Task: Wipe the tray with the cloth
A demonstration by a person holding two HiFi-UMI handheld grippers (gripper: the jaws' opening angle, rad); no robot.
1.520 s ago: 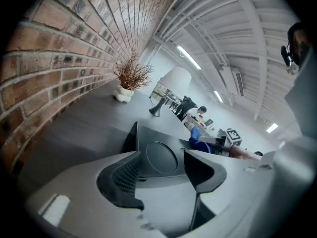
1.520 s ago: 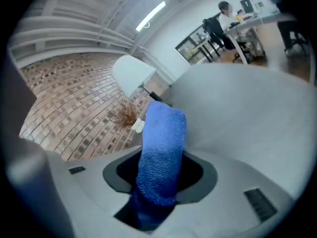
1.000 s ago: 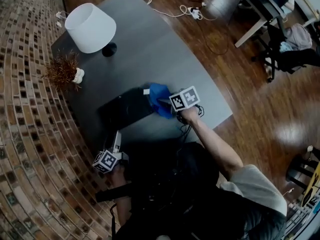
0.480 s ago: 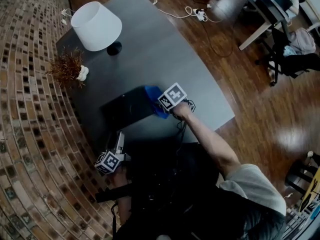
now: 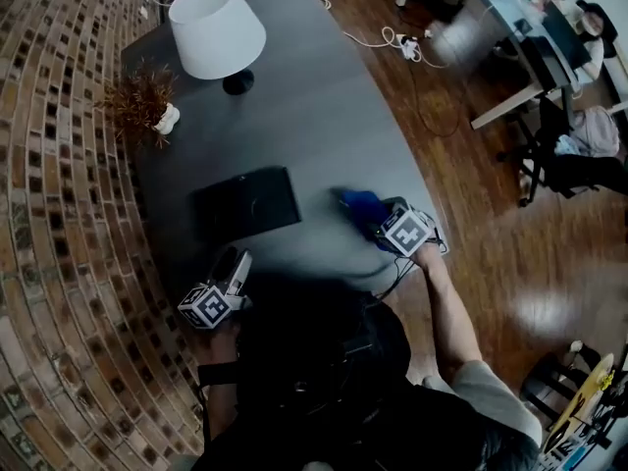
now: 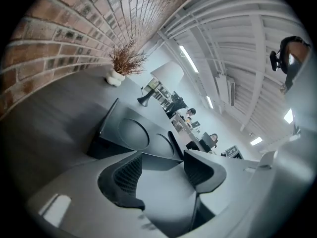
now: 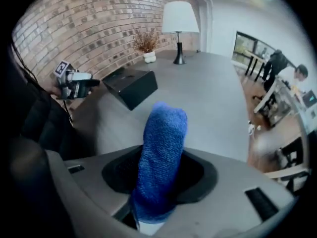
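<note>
We are looking down on a dark grey matte tabletop point(image 5: 314, 116) running along a red-brown brick wall point(image 5: 59, 184). A table lamp with a white conical shade and a black round base point(image 5: 217, 29) is standing near the far end. Near it, toward the wall, a bunch of dry rust-brown twigs in a small white pot point(image 5: 145, 104) is sitting upright. On the glossy brown wooden floor point(image 5: 491, 234) a white cable with a power strip point(image 5: 404, 45) is lying loose. Beyond it we are noting a pale desk on white legs point(image 5: 520, 27) and a black office chair draped with clothing point(image 5: 559, 170). A white ribbed ceiling point(image 6: 237, 48) is showing overhead.
</note>
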